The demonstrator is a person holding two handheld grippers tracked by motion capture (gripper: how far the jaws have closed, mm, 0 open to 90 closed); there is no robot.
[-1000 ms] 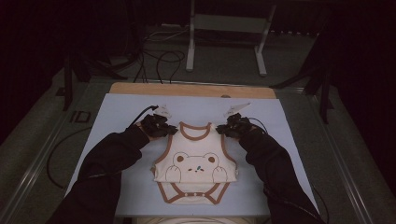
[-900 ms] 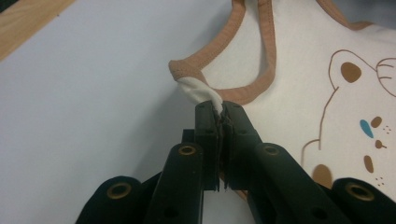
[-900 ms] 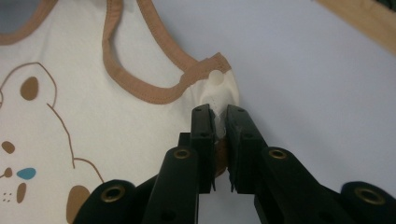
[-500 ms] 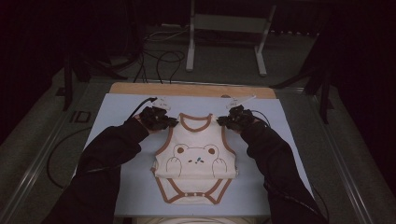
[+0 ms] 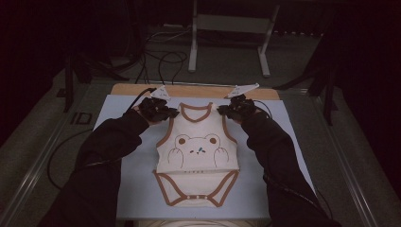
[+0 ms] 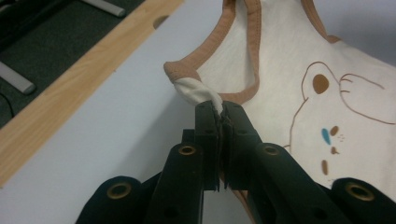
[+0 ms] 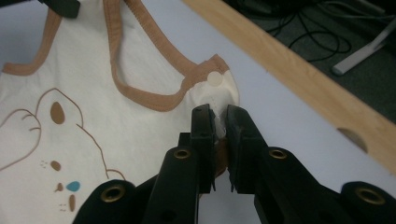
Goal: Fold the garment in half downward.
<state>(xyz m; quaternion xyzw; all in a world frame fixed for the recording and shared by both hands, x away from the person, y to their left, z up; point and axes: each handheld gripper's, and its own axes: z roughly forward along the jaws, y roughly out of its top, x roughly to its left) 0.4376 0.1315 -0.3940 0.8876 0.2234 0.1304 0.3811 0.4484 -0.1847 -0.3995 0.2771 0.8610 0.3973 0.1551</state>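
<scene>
The baby bodysuit (image 5: 196, 158) lies front up in the middle of the table (image 5: 118, 142) — cream cloth with brown trim at the neck, the armholes and the leg openings, and a bear face with raised paws drawn on the chest. Its neck end points away from the person, its snap end toward them, and the lower part lies flat on the pale blue surface.

Both shoulder straps are pinched. The left claw (image 6: 218, 108) is clamped on the left shoulder strap (image 6: 194, 91), its two black jaws pressed together with a twist of cream cloth squeezed between the tips; the brown-edged strap loops up from there. The right claw (image 7: 219, 114) is clamped on the right shoulder strap (image 7: 215, 88), with a thin fold of cloth between its tips, just below a round pale snap (image 7: 213, 78) on the strap's end.

In the high view the left claw (image 5: 163, 111) and the right claw (image 5: 231, 109) sit at the two top corners of the garment, level with each other, with the neckline between them. Black sleeves (image 5: 108, 156) run back from them to the near edge.

Beyond the blue surface a strip of bare wood (image 5: 198, 91) edges the far side — past it, on the dark floor, lie black cables (image 5: 161, 61) and a grey metal stand (image 5: 231, 33).
</scene>
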